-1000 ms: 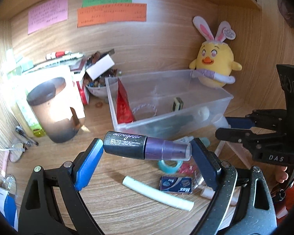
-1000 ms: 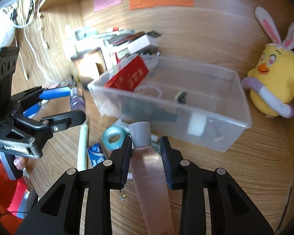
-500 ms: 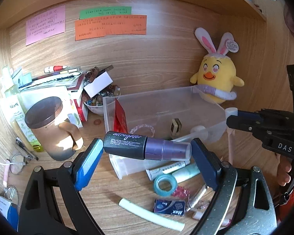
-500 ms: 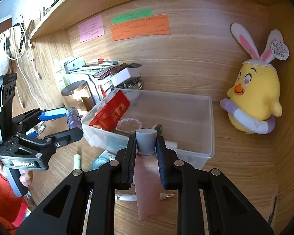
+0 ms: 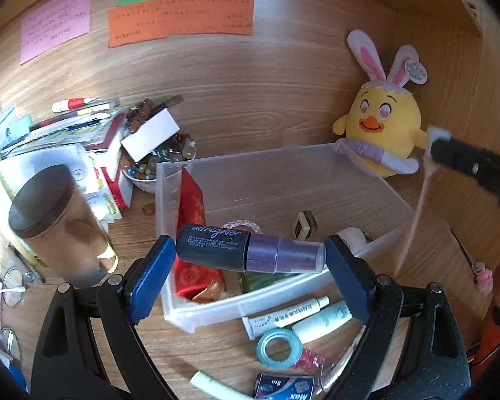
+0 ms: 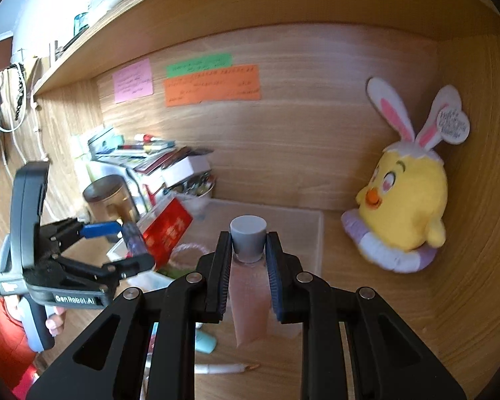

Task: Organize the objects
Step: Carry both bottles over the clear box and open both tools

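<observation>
Currently we hold two items over clear bin (image 5: 366, 180). Left gripper (image 5: 250, 260) clamped endwise on dark setting-spray bottle (image 5: 243, 253); right gripper (image 6: 248, 260) has just been closing and pinches pink tube (image 6: 250, 296) below grey cap. Bin already contains red packet (image 5: 191, 220), bracelet, small block. We judge task partway: tubes, tape ring (image 5: 278, 348), blue pack remain on desk.

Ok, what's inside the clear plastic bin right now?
In the clear plastic bin: a red packet leaning at its left end, a pink braided bracelet, a small dark block and a white roll. The held setting spray bottle hides the bin's middle.
</observation>
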`<action>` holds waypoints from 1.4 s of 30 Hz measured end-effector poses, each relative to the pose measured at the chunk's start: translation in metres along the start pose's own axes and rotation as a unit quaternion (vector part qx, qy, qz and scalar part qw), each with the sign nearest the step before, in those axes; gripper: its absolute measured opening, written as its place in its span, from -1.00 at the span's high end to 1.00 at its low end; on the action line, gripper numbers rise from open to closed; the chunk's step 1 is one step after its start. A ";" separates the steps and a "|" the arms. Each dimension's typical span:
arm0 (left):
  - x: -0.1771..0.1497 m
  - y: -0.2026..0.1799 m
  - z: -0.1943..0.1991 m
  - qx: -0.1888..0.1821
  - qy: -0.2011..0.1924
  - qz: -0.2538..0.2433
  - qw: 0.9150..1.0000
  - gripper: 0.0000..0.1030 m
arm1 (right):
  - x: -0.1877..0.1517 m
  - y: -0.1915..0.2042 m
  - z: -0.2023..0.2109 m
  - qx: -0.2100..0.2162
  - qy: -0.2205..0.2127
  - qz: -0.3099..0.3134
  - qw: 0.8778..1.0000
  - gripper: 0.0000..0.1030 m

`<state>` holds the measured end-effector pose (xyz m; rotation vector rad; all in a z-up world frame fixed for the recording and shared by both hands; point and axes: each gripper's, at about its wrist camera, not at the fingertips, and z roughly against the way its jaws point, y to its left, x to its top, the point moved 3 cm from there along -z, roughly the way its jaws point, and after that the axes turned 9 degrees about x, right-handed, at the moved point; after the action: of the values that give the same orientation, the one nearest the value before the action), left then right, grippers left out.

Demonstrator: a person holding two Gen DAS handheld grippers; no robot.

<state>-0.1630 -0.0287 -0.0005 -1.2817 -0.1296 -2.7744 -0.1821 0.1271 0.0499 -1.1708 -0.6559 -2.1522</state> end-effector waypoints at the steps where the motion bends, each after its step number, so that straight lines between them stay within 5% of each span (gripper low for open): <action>1: 0.001 -0.002 -0.003 0.000 0.002 -0.001 1.000 -0.76 | 0.004 -0.002 -0.001 -0.004 0.000 0.002 1.000 0.64; 10: 0.001 -0.016 -0.028 0.000 0.025 -0.016 1.000 -0.76 | 0.030 -0.017 -0.033 -0.029 0.026 0.019 0.999 0.64; 28: -0.001 -0.009 -0.028 -0.020 0.023 -0.008 1.000 -0.84 | 0.015 -0.013 -0.147 -0.005 0.194 0.091 0.977 0.64; 38: 0.001 0.001 -0.017 -0.018 0.006 0.001 1.000 -0.87 | 0.010 -0.002 -0.155 0.005 0.215 0.098 0.972 0.62; 42: 0.003 0.004 -0.010 -0.011 0.000 0.003 1.000 -0.87 | 0.013 -0.001 -0.141 0.010 0.197 0.084 0.977 0.39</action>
<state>-0.1717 -0.0335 -0.0042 -1.2862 -0.0962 -2.7786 -0.2682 0.0309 -0.0078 -0.7266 -0.3861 -2.1405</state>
